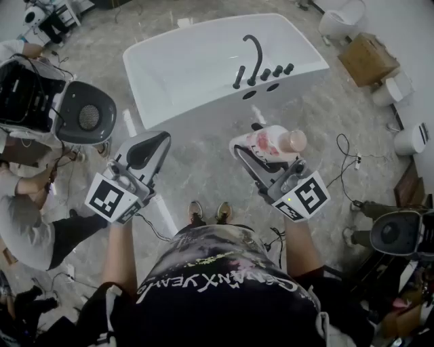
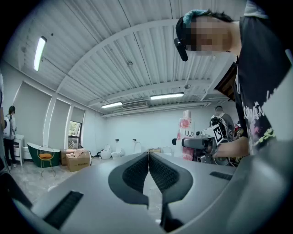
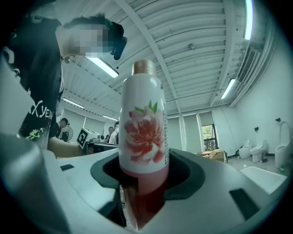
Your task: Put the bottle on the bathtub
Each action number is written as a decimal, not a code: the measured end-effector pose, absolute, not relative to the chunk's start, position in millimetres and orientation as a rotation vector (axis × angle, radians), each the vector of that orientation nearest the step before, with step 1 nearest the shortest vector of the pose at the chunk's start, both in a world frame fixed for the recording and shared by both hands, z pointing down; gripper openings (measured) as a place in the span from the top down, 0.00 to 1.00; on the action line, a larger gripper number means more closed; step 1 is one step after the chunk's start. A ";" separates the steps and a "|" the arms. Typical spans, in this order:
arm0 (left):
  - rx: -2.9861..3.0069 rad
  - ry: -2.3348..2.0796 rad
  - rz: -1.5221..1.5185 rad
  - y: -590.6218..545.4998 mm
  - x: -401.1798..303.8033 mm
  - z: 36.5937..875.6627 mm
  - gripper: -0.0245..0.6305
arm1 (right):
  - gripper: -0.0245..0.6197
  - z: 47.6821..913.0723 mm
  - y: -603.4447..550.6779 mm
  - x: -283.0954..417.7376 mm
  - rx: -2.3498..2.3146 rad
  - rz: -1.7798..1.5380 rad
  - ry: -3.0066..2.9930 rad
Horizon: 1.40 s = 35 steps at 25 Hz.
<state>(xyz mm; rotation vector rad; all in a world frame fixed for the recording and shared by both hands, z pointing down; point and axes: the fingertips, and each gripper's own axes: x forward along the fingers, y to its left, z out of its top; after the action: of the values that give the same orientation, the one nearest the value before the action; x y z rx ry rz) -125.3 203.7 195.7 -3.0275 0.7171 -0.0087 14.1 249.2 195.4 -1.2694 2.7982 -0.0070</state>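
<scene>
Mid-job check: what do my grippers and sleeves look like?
Left gripper and right gripper: light grey moulded shells with black ribbed pads, each carrying a white cube with black square markers. The person wears a black printed T-shirt with short sleeves.

The grey marbled stone floor (image 1: 203, 169) carried loose black cables (image 1: 346, 152) at the right. A brown cardboard box (image 1: 367, 58) sat far right, near white ceramic toilets (image 1: 342, 19). Overhead, a white ribbed ceiling (image 2: 114, 59) held long tube lights (image 2: 39, 53). Tall windows (image 3: 207, 135) lined the far wall.
</scene>
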 end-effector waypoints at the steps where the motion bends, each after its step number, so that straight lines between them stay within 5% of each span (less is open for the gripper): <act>1: -3.027 0.714 -0.009 203.3 -124.3 196.5 0.93 | 0.61 195.8 248.8 14.4 -1.269 -0.005 2.800; 35: -3.021 0.705 -0.034 212.4 -101.6 191.3 0.93 | 0.61 191.6 256.4 25.6 -1.240 0.010 2.823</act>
<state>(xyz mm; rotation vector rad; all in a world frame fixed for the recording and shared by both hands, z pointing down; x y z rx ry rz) -101.6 212.4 191.3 -3.0212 0.7049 -0.0338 25.6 256.4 191.6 -1.2396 2.8225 0.0101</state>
